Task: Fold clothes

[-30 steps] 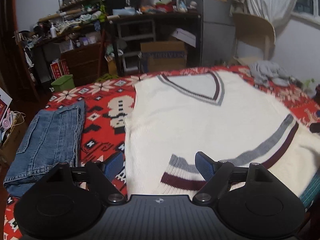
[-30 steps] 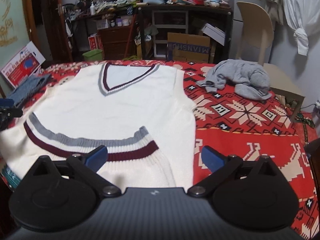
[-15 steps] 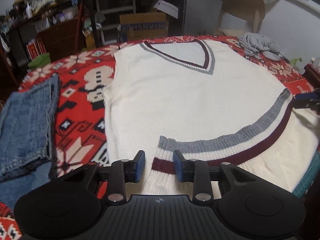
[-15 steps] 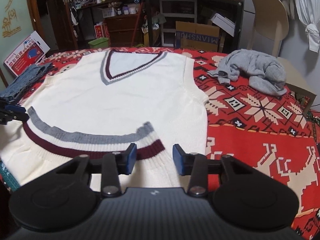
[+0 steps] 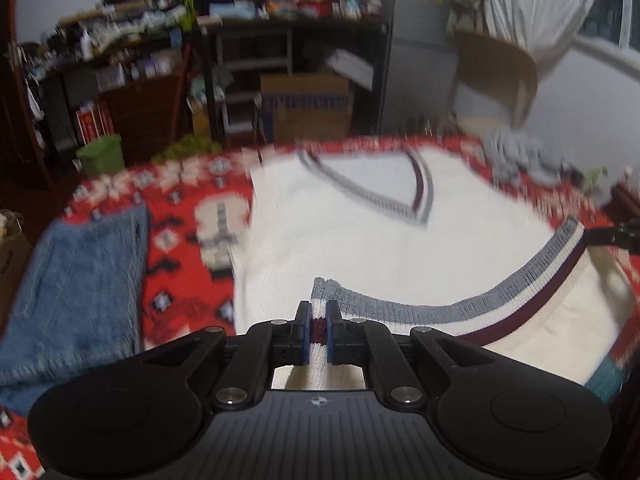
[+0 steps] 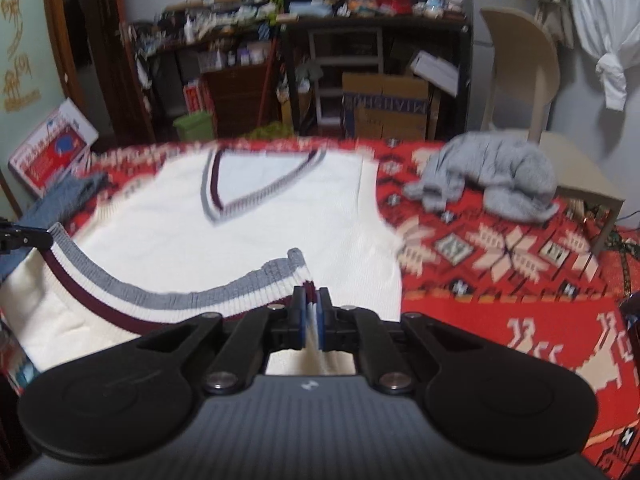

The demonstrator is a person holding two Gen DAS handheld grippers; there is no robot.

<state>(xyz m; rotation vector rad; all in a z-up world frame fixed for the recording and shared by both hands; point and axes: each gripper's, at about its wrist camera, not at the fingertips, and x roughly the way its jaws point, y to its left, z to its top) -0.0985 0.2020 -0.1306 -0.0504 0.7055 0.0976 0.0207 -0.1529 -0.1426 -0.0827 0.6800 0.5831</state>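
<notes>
Pinching the striped hem (image 5: 440, 312) of the cream V-neck vest (image 5: 360, 240) at both corners, I have the left gripper (image 5: 318, 330) and right gripper (image 6: 311, 320) clamped on it, so the bottom edge can lift evenly off the red patterned blanket (image 6: 500, 248) for folding toward the collar.

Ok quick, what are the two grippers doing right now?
Left gripper: closing on the hem of the white vest.
Right gripper: shut on the vest's hem at the other corner.
</notes>
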